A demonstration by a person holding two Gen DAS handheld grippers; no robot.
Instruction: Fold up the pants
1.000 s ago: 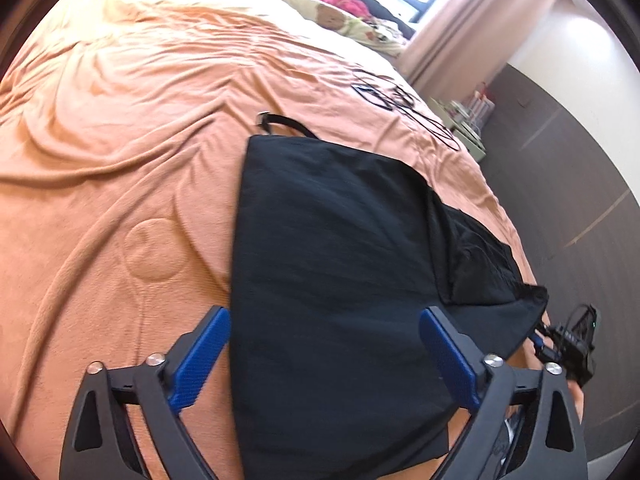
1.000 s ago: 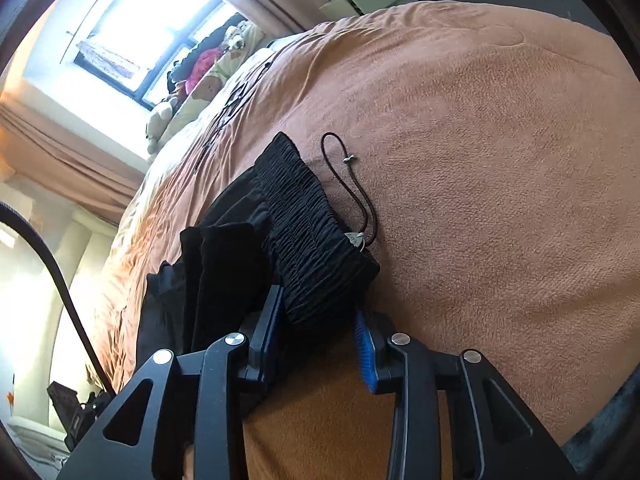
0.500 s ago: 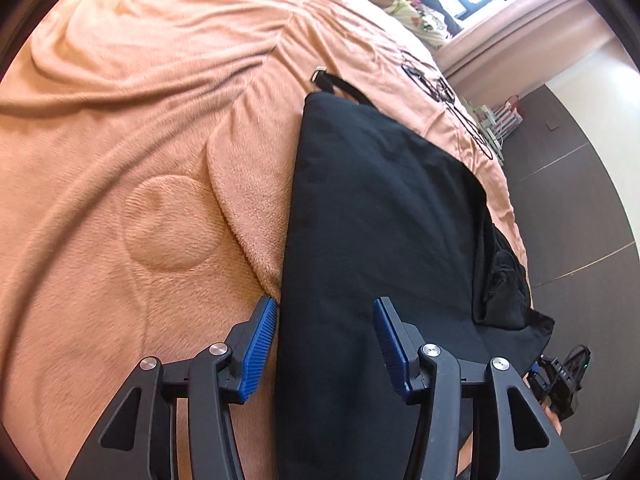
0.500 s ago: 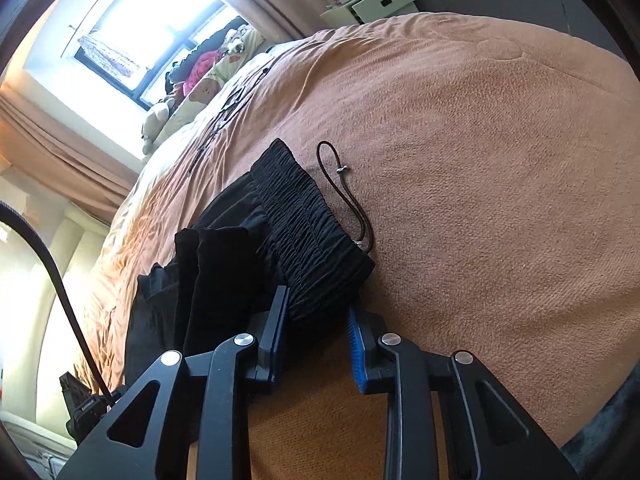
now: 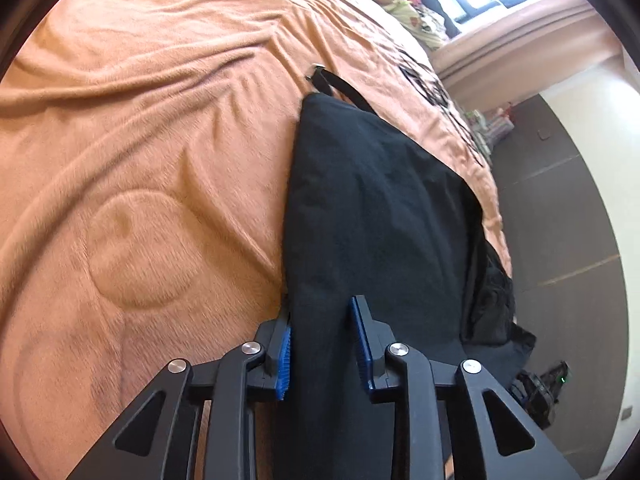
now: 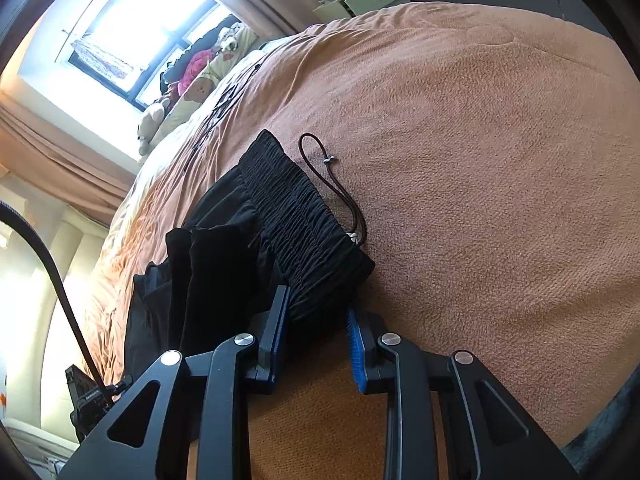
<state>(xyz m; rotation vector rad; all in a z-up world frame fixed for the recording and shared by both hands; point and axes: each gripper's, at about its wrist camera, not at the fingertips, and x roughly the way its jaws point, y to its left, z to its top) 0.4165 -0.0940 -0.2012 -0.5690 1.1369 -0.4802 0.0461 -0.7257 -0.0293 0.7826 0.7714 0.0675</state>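
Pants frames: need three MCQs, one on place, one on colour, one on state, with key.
1. Where does the drawstring lie?
A. on the blanket beside the waistband
B. on the floor
C. across the pillows

2. What colour is the blanket?
A. grey
B. orange
C. white

3. What is between the right gripper pads?
A. nothing
B. the drawstring
C. a corner of the waistband

Key: 1 A, its loop rests on the blanket right of the gathered band; 2 B, both views show orange fleece; 3 C, the black pants are bunched between the blue pads.

Left gripper [image 5: 322, 322] jaws closing
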